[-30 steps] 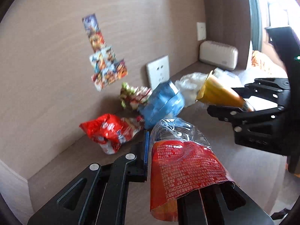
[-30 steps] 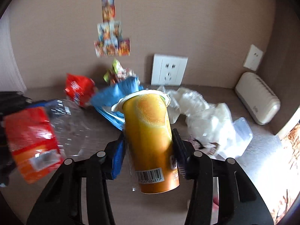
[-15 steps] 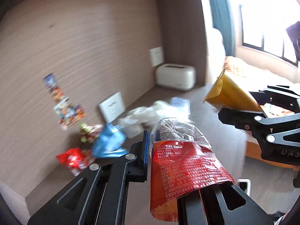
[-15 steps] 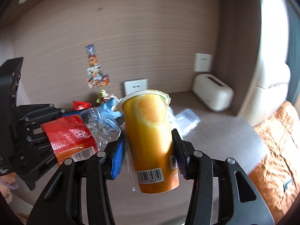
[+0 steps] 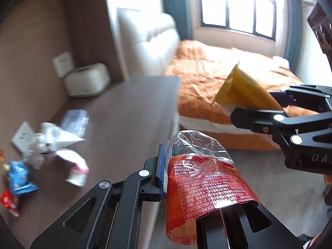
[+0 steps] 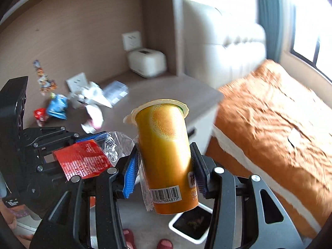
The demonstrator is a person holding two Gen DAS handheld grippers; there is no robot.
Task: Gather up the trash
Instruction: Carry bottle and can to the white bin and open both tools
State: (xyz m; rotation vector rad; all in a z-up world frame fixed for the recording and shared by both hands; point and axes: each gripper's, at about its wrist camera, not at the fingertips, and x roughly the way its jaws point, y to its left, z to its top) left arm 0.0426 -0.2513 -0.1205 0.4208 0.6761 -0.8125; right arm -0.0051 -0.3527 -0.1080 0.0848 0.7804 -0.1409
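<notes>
trash (image 5: pixel 205 188) now held off the desk (image 5: pixel 128 112), bedward.

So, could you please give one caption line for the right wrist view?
Right gripper holds an orange cup above a white bin; left gripper carries a crushed bottle.

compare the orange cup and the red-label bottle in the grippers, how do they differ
The orange cup is opaque and keeps its round shape; the red-label bottle is clear plastic, crushed. The cup sits in the right gripper, the bottle in the left gripper. Both are clamped and lifted clear of the desk.
</notes>
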